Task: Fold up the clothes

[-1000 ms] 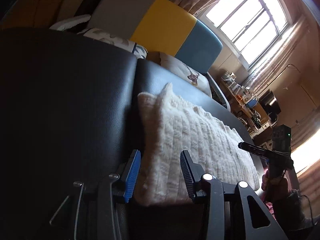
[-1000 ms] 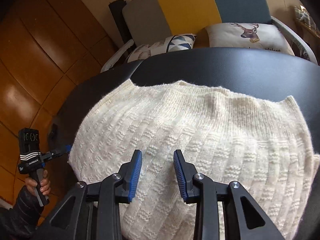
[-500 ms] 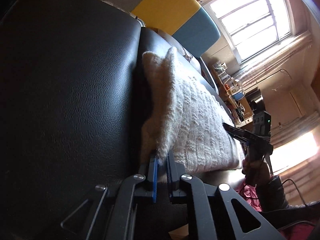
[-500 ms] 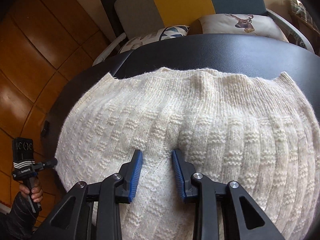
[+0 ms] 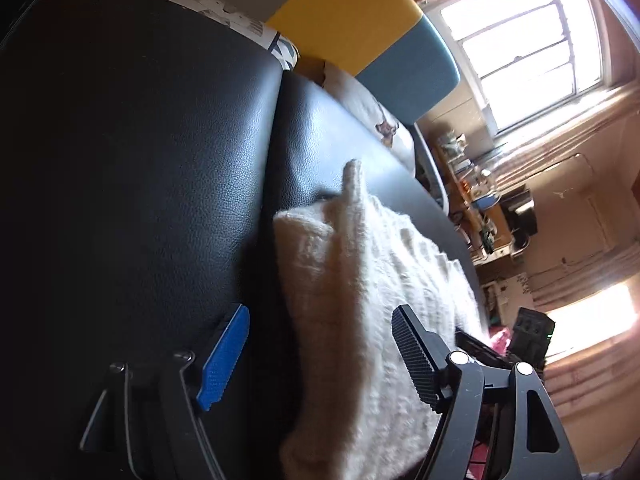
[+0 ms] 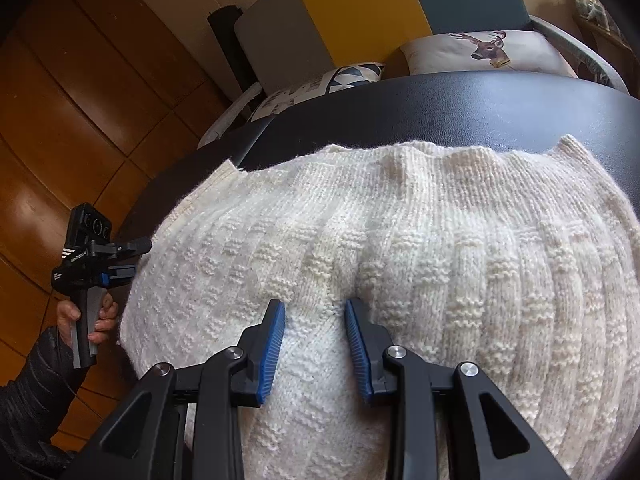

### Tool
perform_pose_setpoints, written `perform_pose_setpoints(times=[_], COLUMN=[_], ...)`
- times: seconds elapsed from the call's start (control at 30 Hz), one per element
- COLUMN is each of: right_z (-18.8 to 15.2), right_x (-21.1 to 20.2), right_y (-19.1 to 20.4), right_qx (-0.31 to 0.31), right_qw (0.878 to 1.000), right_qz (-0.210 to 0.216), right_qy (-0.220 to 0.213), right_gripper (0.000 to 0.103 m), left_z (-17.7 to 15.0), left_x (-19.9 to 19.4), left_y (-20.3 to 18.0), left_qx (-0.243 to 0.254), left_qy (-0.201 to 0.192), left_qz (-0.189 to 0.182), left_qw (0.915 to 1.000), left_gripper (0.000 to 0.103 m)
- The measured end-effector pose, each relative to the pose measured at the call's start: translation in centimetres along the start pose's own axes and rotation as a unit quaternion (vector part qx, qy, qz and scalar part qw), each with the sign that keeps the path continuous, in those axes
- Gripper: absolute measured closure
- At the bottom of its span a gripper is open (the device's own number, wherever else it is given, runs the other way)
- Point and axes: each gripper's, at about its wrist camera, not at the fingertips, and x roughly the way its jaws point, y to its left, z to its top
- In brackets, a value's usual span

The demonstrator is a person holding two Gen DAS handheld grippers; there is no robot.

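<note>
A ridge of sweater [image 6: 320, 312] is pinched by the right hand-held gripper [image 6: 316, 322]; the left hand-held gripper [image 5: 320, 354] is being opened wide, sweater edge between unpressed.

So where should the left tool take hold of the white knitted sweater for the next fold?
Probably the sweater's thick folded edge nearest the left tool, coming from that open side over the black leather surface. The edge there stands raised and free, and the opening fingers already straddle it.

Cream knitted sweater [image 6: 400, 240], folded, flat on black padded surface [image 6: 480, 108]
</note>
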Motion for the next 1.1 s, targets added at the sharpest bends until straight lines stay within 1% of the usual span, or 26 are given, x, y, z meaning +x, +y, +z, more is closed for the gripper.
perform_pose_setpoints(times=[0.07,0.13,0.17,0.2,0.27,0.33,0.37,0.43,0.5,0.57,0.67,0.73,0.87,0.9,1.0,1.07,1.1], right_z=[0.0,-0.1,-0.1,-0.1,-0.1,0.5,0.9,1.6,2.1,2.6,2.8,2.9,3.4,3.4,3.2,3.2,3.2], right_x=[0.0,0.0,0.1,0.1,0.0,-0.2,-0.7,-2.5,-4.4,-5.9,-6.7,-6.4,-4.9,-4.3,-2.0,-1.1,-0.7], right_y=[-0.1,0.0,0.0,0.0,0.1,0.2,0.4,0.8,0.4,-1.0,-3.4,-4.3,-3.9,-3.6,-3.4,-3.5,-3.6], right_qx=[0.0,-0.003,-0.004,-0.006,-0.003,-0.004,-0.015,-0.068,-0.11,-0.126,-0.132,-0.135,-0.162,-0.172,-0.206,-0.203,-0.202], right_qw=[1.0,1.0,1.0,1.0,1.0,1.0,1.0,0.997,0.993,0.99,0.986,0.984,0.979,0.976,0.964,0.961,0.96], right_qz=[0.005,0.007,0.007,0.008,0.01,0.014,0.012,-0.013,-0.037,-0.052,-0.072,-0.074,-0.067,-0.071,-0.094,-0.105,-0.11], right_qy=[-0.003,-0.005,-0.007,-0.008,-0.005,0.013,0.02,0.018,0.022,0.034,0.068,0.088,0.104,0.111,0.14,0.153,0.159], right_gripper=[0.072,0.072,0.072,0.072,0.072,0.071,0.071,0.071,0.071,0.071,0.071,0.071,0.071,0.071,0.071,0.07,0.07], left_z=[0.3,0.2,0.1,0.0,-0.4,-0.6,-0.7,-0.8,-0.8,-0.6,0.0,0.7,1.8,1.9,2.2,2.2,2.1], left_x=[0.5,1.2,1.6,1.8,1.8,1.4,1.1,-0.1,-1.4,-3.0,-5.2,-6.5,-7.9,-8.2,-9.0,-9.4,-9.5], left_y=[-0.4,-0.6,-0.6,-0.8,-1.3,-1.5,-1.5,-1.7,-2.1,-2.4,-2.7,-2.7,-3.5,-3.8,-4.7,-5.4,-5.9], left_qx=[0.006,0.008,0.009,0.01,0.01,0.003,-0.002,0.004,0.015,0.027,0.041,0.045,0.052,0.054,0.048,0.042,0.038], left_qy=[-0.004,0.001,0.004,0.0,-0.009,-0.02,-0.025,-0.037,-0.04,-0.047,-0.061,-0.067,-0.068,-0.067,-0.063,-0.06,-0.062], left_qz=[0.002,0.0,0.001,0.003,0.009,0.015,0.017,0.022,0.027,0.031,0.04,0.051,0.073,0.076,0.075,0.07,0.06], left_qw=[1.0,1.0,1.0,0.9999,0.9999,0.9997,0.9995,0.9991,0.9987,0.998,0.9965,0.9954,0.9936,0.9934,0.994,0.9948,0.9956], left_gripper=[0.032,0.053,0.072,0.079,0.083,0.086,0.087,0.088,0.089,0.089,0.089,0.089,0.089,0.089,0.089,0.089,0.089])
